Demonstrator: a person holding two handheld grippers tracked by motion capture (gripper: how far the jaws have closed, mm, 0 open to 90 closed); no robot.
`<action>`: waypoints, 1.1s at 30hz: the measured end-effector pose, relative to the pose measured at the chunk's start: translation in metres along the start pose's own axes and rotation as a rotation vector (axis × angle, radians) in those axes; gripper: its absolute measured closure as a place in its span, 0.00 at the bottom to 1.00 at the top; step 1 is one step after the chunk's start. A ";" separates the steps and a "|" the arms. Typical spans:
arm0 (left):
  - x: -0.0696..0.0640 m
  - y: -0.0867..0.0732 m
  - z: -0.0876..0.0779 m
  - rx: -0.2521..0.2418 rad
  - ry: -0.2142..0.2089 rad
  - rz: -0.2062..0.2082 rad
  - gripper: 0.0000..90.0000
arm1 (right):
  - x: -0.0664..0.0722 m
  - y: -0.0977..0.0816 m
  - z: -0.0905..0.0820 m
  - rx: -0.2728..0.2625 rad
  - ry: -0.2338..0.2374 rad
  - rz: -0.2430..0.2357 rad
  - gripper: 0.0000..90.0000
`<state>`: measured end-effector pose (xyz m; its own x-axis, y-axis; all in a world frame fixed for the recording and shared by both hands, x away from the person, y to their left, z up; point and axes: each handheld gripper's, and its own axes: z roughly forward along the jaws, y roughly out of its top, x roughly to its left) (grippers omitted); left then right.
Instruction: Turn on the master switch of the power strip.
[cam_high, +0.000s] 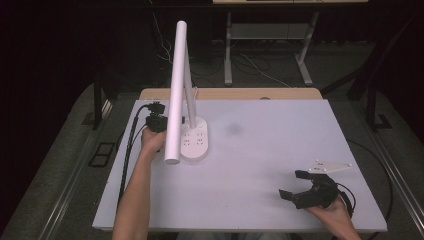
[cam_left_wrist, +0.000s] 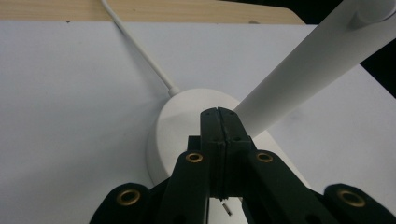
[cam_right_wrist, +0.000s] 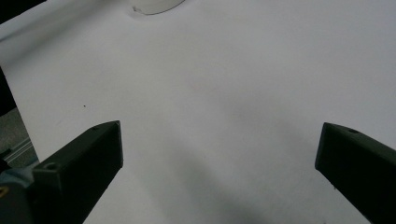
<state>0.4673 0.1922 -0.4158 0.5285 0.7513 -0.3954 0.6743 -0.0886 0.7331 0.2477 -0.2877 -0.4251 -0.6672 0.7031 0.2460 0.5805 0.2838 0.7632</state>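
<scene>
A white desk lamp stands at the left of the white table (cam_high: 260, 145). Its oval base (cam_high: 196, 142) carries a slanted arm, and its long tube head (cam_high: 176, 85) reaches toward me. My left gripper (cam_high: 159, 122) comes at the base from the left, its tips passing behind the head. In the left gripper view the left gripper (cam_left_wrist: 218, 112) is shut, jaws pressed together with nothing between them, over the base (cam_left_wrist: 173, 121) beside the arm (cam_left_wrist: 308, 70). Whether it touches the base I cannot tell. My right gripper (cam_high: 292, 184) hovers open at the front right, the right gripper (cam_right_wrist: 222, 135) over bare table.
The lamp's white cord (cam_left_wrist: 140, 51) runs from the base to the far wooden edge (cam_high: 230, 93). A black cable (cam_high: 127, 150) trails along the table's left side. The base's rim (cam_right_wrist: 154, 5) shows far ahead of the right gripper. Beyond the table are a dark floor and desk legs.
</scene>
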 end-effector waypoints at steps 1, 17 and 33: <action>0.000 -0.001 0.001 0.000 -0.002 -0.003 1.00 | 0.000 0.000 0.000 0.001 0.001 0.000 0.00; 0.002 -0.010 0.011 0.042 0.042 0.004 0.99 | 0.000 0.000 0.001 0.011 0.001 -0.004 0.00; -0.005 -0.011 0.015 0.054 0.079 0.032 1.00 | 0.000 0.000 0.003 0.020 -0.003 -0.015 0.00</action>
<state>0.4652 0.1800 -0.4297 0.5094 0.7965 -0.3256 0.6855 -0.1470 0.7131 0.2485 -0.2857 -0.4272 -0.6745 0.7004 0.2334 0.5801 0.3072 0.7544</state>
